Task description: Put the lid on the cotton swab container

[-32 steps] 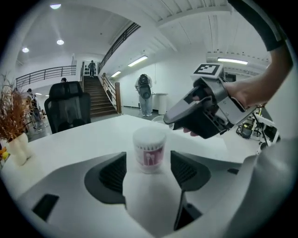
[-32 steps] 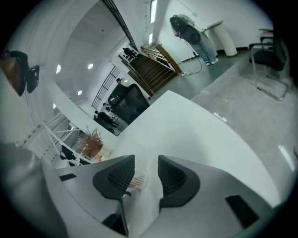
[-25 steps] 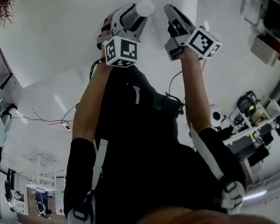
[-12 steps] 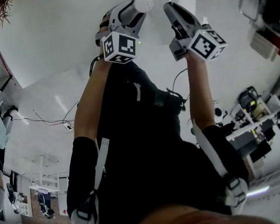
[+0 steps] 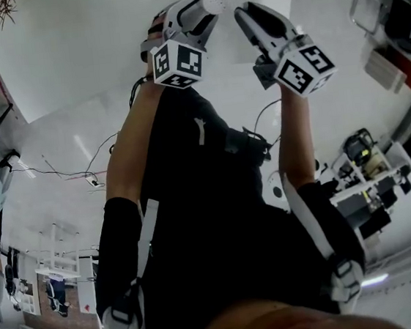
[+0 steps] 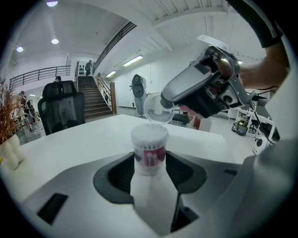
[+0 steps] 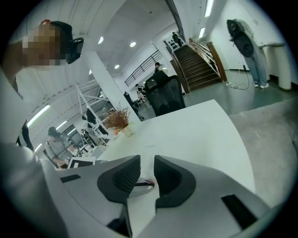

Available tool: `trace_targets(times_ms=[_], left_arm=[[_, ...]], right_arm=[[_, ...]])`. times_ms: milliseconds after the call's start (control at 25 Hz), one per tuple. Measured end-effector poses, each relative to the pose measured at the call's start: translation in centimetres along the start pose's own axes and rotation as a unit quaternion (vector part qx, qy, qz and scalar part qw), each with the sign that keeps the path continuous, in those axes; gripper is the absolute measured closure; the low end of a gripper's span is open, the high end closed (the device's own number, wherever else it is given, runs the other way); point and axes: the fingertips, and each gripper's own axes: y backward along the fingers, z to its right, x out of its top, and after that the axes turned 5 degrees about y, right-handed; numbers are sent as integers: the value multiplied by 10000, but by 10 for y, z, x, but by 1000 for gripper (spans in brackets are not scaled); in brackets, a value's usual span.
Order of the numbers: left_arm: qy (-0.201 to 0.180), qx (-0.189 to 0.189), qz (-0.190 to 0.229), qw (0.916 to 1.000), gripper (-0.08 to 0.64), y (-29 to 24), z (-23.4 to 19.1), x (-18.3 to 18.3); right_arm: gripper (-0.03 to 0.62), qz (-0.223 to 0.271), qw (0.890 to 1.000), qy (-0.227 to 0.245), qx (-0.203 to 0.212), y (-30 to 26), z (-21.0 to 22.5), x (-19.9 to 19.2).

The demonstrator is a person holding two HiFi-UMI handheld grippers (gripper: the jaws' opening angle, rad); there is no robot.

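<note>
Left gripper view gives me the clearest read: the left gripper [image 6: 150,173] is clenched on the cotton swab container [image 6: 149,148], with its dark pads pressing the container's sides. The container stands upright between them, pink label facing me, its mouth uncovered and packed with white swab tips.

Just above and behind that mouth hangs the lid [image 6: 157,108], a clear round cap tilted so its face looks toward me. I cannot tell whether its lower edge touches the container. The right gripper [image 6: 164,100] reaches in from the upper right and grasps the lid by its rim. In the right gripper view its jaws stand close together with the thin rim pinched between them, and they have just been opening slightly.

Head view shows both grippers side by side, tips almost meeting, over the white table [image 5: 89,48]. A dried plant [image 7: 118,120] stands at the table's far edge.
</note>
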Motion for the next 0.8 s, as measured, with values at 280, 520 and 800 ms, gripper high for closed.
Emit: trace_targets(times_ms=[280, 520, 800], left_arm=[[-5, -2, -15, 10000, 348, 0, 2, 2], [-12, -4, -13, 10000, 348, 0, 4, 4], [-12, -3, -19, 10000, 348, 0, 3, 3]], right_arm=[[514, -180, 9979, 496, 363, -7, -20, -2], [512, -342, 9965, 577, 498, -16, -26, -8], [512, -510, 9948, 682, 554, -25, -28, -14]])
